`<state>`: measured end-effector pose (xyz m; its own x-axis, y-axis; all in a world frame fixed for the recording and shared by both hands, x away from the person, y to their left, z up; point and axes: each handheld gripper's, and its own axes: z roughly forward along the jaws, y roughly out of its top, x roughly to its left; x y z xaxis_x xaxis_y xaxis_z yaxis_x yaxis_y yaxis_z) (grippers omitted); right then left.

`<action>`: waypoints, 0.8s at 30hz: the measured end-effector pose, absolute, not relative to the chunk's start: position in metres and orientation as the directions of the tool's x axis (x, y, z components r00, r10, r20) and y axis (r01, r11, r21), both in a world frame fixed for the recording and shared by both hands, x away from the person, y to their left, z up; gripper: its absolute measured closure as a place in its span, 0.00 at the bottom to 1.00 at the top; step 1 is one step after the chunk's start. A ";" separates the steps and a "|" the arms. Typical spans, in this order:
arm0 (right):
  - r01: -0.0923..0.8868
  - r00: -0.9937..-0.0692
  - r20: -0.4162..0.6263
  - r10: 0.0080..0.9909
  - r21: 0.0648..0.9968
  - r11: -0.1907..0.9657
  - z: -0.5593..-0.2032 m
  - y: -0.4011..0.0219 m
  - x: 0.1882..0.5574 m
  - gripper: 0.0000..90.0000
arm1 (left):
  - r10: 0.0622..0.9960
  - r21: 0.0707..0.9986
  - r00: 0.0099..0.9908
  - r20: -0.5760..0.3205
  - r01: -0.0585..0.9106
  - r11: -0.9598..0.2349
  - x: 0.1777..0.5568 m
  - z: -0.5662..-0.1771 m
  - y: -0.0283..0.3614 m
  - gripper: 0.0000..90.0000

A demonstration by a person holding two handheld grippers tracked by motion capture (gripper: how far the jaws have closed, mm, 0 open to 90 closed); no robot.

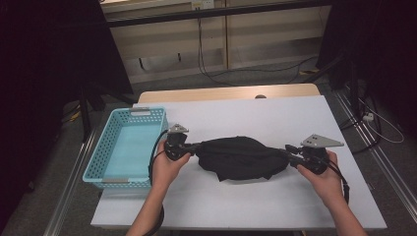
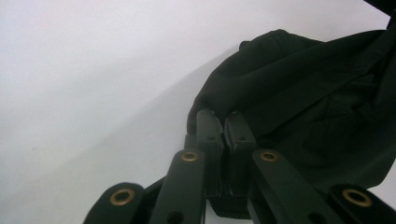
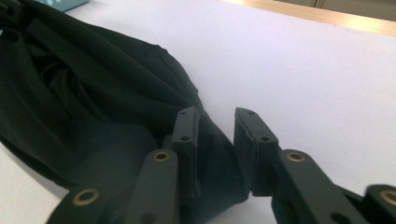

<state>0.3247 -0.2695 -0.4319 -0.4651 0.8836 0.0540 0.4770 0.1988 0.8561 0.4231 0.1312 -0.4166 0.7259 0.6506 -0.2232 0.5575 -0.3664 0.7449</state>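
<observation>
Forearms enter from the near edge of the surface (image 1: pixel 275 113), one hand on each gripper. Left gripper (image 1: pixel 194 147): jaws pressed together on a pinch of black garment (image 1: pixel 241 158), seen close in the left gripper view, where the fingertips (image 2: pixel 208 122) nip a fold at the cloth's end. Right gripper (image 1: pixel 289 153): jaws stand partly apart, a tongue of fabric lying between them; in the right gripper view one finger (image 3: pixel 186 128) rests against the cloth, while the other stands clear, so no firm hold on that side.

Garment sits bunched in a loose mound near the middle of the surface, stretched somewhat between the two grippers. Turquoise basket (image 1: pixel 101 157) rests at the left edge, nothing inside.

Judgement: step in hand is gathering or spreading the garment by its two ends, likely ahead of folding or moving it to the basket. Next move calls for the right gripper to close squarely on its end before any lift or pull; otherwise the cloth slips free and drags one-sided.
</observation>
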 end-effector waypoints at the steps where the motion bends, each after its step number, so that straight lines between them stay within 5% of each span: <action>1: 0.469 -0.469 0.047 0.882 0.859 0.204 -0.430 -0.270 0.323 0.71 | 0.656 0.748 0.723 -0.217 0.555 -0.364 0.423 -0.416 0.132 0.96; 7: 0.463 -0.483 0.065 0.873 0.866 0.192 -0.426 -0.275 0.311 0.61 | 0.676 0.753 0.709 -0.199 0.552 -0.357 0.421 -0.410 0.139 0.97; 24: 0.447 -0.601 0.048 0.798 0.847 0.286 -0.432 -0.261 0.295 0.61 | 0.704 0.746 0.681 -0.204 0.573 -0.338 0.423 -0.412 0.150 0.97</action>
<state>0.2953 -0.2606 -0.4317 -0.6007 0.7980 0.0477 0.4475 0.2862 0.8473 0.4227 0.1496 -0.4121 0.6806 0.7038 -0.2036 0.5731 -0.3383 0.7464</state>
